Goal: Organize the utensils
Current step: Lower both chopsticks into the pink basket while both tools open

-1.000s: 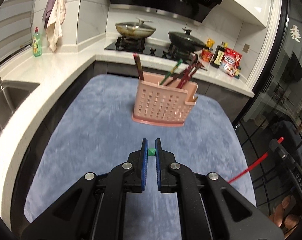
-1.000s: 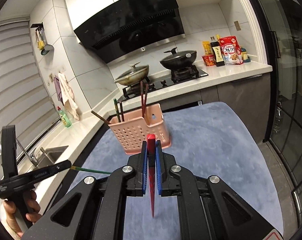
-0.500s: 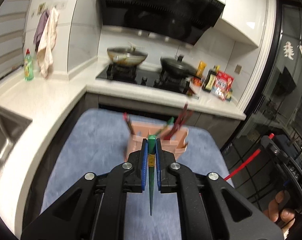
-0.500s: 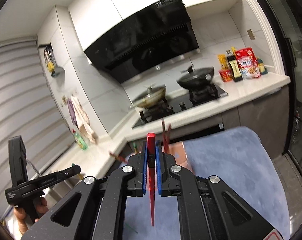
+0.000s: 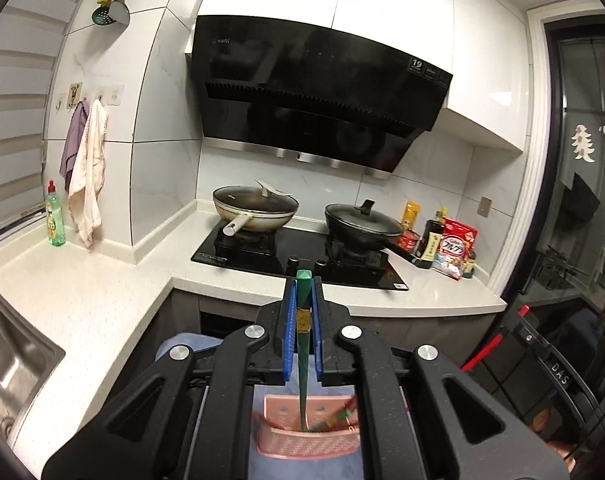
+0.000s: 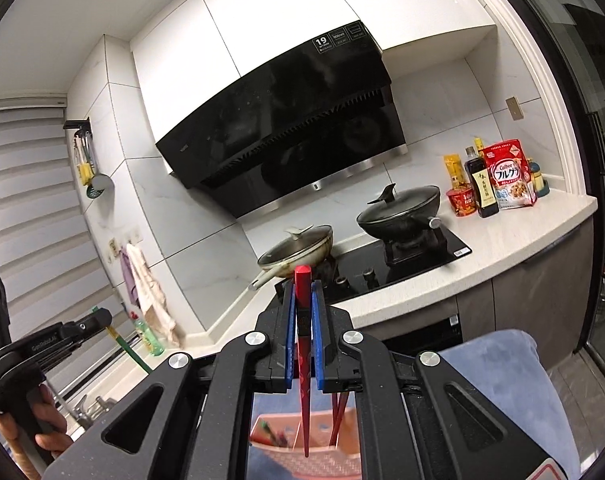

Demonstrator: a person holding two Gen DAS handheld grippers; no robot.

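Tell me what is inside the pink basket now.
The pink basket holds several dark red and green chopsticks, leaning. The tip of the red chopstick hangs over it. The hand-held gripper frame covers the basket's sides, so a full count is impossible.

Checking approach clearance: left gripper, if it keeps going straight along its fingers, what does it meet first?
Probably the stove: the left gripper, shut on the green chopstick, points at the hob front between the two pans. Depth is unclear. The pink basket lies below that line.
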